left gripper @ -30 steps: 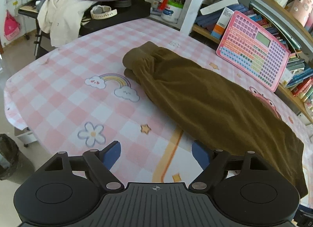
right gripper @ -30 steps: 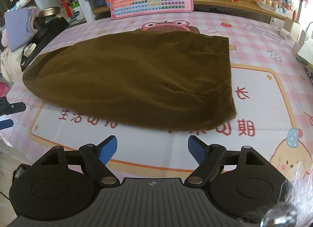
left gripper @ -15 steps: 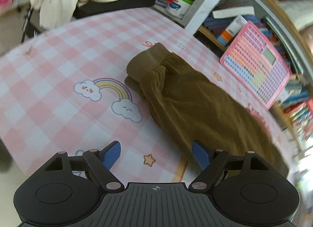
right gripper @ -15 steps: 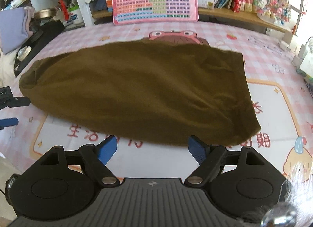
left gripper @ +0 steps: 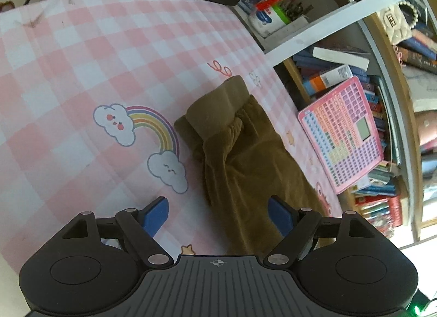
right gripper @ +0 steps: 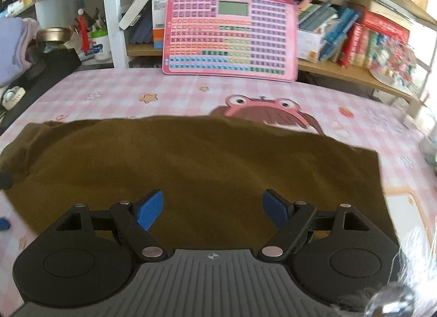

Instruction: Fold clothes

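— Brown trousers (right gripper: 191,169) lay flat along the pink checked tablecloth (left gripper: 82,71), cuffs (left gripper: 215,109) at the far left beside the rainbow print (left gripper: 153,123). How did the grippers stand?

— Both were wide apart and empty: the left gripper (left gripper: 218,214) over the leg near the cuffs, the right gripper (right gripper: 213,207) over the broad middle.

— So the next fold?

— Probably best to pinch both layers at the cuffs, lift low, and carry them evenly toward the waist.
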Demonstrator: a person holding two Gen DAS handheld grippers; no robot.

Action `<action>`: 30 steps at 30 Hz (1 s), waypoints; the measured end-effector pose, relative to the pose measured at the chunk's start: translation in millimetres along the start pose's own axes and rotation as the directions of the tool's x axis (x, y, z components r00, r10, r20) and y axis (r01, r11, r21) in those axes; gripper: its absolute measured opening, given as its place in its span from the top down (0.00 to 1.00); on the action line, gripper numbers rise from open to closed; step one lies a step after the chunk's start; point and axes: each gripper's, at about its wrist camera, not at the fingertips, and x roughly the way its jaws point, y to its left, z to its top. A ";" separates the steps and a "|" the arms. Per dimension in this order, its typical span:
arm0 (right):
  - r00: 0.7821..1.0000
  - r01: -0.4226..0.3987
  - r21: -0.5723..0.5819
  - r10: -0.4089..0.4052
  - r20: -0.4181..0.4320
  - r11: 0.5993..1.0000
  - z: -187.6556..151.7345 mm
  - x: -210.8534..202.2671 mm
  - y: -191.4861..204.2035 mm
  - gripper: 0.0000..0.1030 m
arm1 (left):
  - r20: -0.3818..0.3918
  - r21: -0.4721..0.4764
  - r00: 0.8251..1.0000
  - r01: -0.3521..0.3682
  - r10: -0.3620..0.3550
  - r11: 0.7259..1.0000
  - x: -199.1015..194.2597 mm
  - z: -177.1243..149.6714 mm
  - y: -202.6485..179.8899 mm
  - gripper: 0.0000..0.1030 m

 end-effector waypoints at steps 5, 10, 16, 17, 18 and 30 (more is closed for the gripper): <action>1.000 -0.014 -0.040 0.015 0.021 0.999 34.6 40.7 30.0 0.23 | -0.022 0.003 1.000 0.016 -0.016 1.000 3.3 4.4 1.0 0.21; 1.000 0.016 -0.087 -0.016 0.002 0.996 46.6 75.5 53.8 0.23 | -0.032 0.004 0.999 0.032 -0.031 0.999 3.5 6.2 4.2 0.21; 0.999 0.020 -0.151 -0.024 -0.026 0.988 32.5 77.2 65.0 0.23 | -0.015 -0.046 0.998 0.057 -0.058 0.997 7.0 10.0 9.3 0.21; 0.999 0.017 -0.153 -0.022 -0.028 0.988 29.3 71.3 65.1 0.23 | -0.012 -0.056 0.998 0.061 -0.062 0.997 8.0 11.3 9.8 0.21; 0.999 0.014 -0.155 -0.019 -0.029 0.988 26.2 65.3 65.3 0.23 | -0.009 -0.067 0.998 0.065 -0.065 0.996 9.0 12.5 10.4 0.21; 0.998 -0.033 -0.264 0.016 -0.069 0.964 -32.1 -4.3 87.4 0.23 | 0.024 -0.156 0.999 0.045 -0.042 0.987 23.7 26.8 4.9 0.21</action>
